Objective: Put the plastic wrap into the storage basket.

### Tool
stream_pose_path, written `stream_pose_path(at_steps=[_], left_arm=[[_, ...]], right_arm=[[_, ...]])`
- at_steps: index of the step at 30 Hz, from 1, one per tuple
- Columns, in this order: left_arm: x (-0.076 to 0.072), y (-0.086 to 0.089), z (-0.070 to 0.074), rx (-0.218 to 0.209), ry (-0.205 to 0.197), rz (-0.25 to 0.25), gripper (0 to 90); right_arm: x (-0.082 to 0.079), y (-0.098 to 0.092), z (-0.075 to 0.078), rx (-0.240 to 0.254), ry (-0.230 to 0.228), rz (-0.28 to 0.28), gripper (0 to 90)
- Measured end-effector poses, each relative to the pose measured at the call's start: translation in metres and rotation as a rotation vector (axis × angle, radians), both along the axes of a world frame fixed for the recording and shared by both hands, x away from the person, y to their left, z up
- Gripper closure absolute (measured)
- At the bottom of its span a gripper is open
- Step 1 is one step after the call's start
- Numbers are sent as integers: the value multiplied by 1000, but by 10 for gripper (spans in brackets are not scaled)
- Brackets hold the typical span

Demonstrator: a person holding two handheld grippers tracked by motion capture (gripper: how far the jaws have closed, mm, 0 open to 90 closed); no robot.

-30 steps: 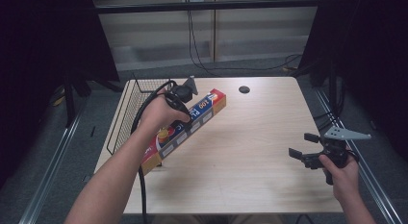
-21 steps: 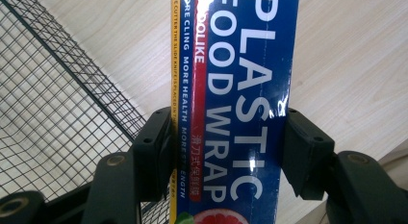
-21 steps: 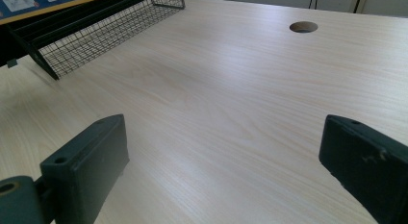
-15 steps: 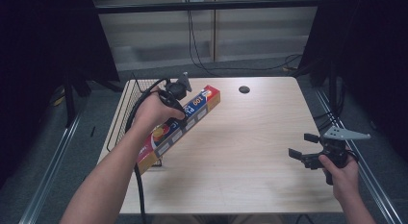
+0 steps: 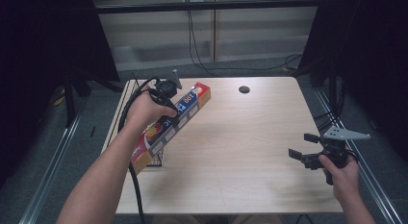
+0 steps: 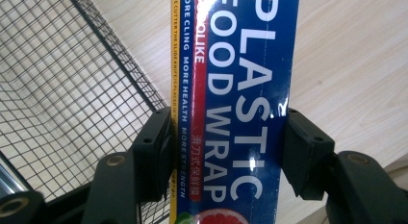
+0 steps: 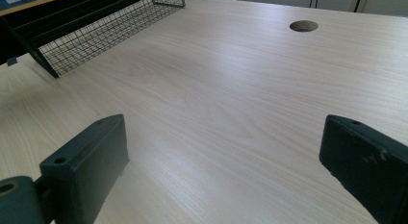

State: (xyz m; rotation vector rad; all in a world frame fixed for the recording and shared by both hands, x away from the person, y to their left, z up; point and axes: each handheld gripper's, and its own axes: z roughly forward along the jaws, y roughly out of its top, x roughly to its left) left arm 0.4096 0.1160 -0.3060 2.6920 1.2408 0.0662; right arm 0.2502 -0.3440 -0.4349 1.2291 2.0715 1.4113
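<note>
A long blue, red and orange box of plastic food wrap [image 5: 194, 96] hangs tilted over the table's left side, its near end above a black wire basket [image 5: 158, 159]. My left gripper [image 5: 172, 110] is shut on the box's middle. In the left gripper view both black pads press the box [image 6: 240, 80] from either side where my left gripper [image 6: 226, 137] holds it, with the basket's mesh [image 6: 57, 89] below. My right gripper [image 5: 302, 146] stands open near the table's right edge, nothing between its jaws. The right gripper view shows my right gripper [image 7: 226, 161] over bare wood.
The light wooden table [image 5: 240, 137] has a round cable hole [image 5: 244, 89] at the back, also visible as the hole [image 7: 303, 26] in the right gripper view. The wire basket [image 7: 106, 27] lies along the left edge. Dark curtains and metal rails flank the table.
My left hand has carried the box leftward and slightly away, further over the basket. The right gripper has stayed where it was.
</note>
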Motion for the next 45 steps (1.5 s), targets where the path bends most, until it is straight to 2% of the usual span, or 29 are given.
stream_pose_path(at_steps=[12, 13, 22, 40, 43, 45], left_arm=[[1, 16, -1, 21, 12, 47, 433], [2, 17, -1, 12, 12, 56, 433], [3, 29, -1, 19, 14, 107, 433], [6, 47, -4, 23, 21, 182, 433], [6, 50, -4, 23, 11, 199, 434], [6, 52, -4, 24, 21, 205, 433]], right_arm=[[0, -2, 1, 3, -6, -5, 28], [0, -2, 1, 3, -7, -5, 28], [0, -1, 1, 4, -6, -4, 28], [0, -1, 1, 4, -7, -8, 28], [0, 0, 1, 0, -4, -8, 28], [0, 0, 0, 0, -4, -2, 28]])
